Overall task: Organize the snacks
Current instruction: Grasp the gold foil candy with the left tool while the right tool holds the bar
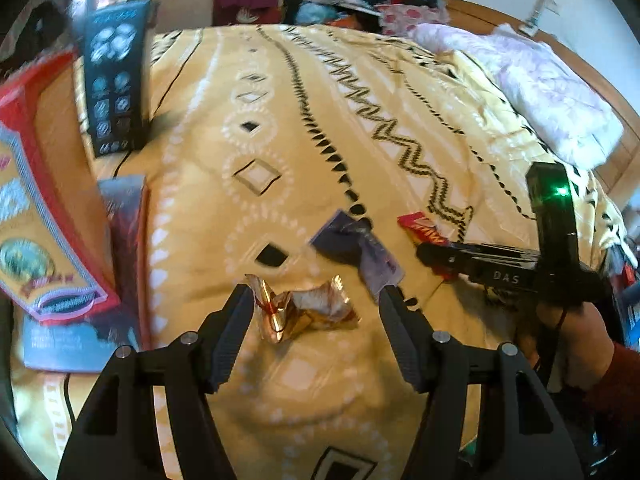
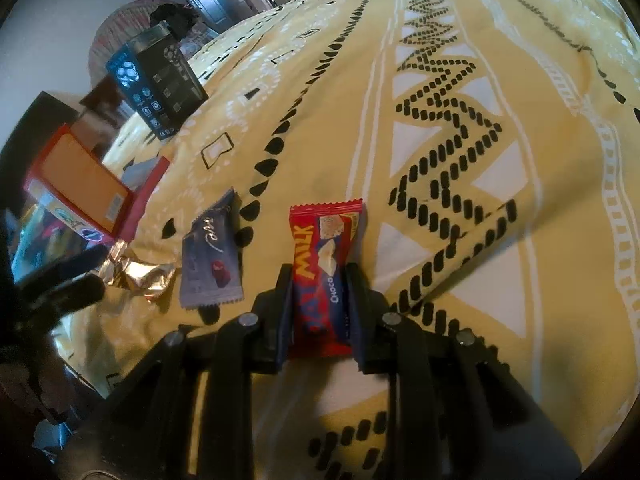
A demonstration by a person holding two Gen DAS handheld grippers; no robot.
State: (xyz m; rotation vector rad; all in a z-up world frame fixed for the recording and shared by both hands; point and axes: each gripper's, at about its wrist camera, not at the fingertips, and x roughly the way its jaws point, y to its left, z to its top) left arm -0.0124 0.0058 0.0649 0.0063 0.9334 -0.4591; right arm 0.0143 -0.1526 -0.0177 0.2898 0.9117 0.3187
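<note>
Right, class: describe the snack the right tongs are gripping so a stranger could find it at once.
Start from the yellow patterned bedspread. Near its front edge lie three wrapped sweets; the right tongs are shut on the red chocolate bar. It alone is bright red with yellow lettering, unlike the purple packet and crinkled gold wrapper.

On the bed, the milk bar lies right of the flat packet; the foil wrapper lies left, with boxes behind.
</note>
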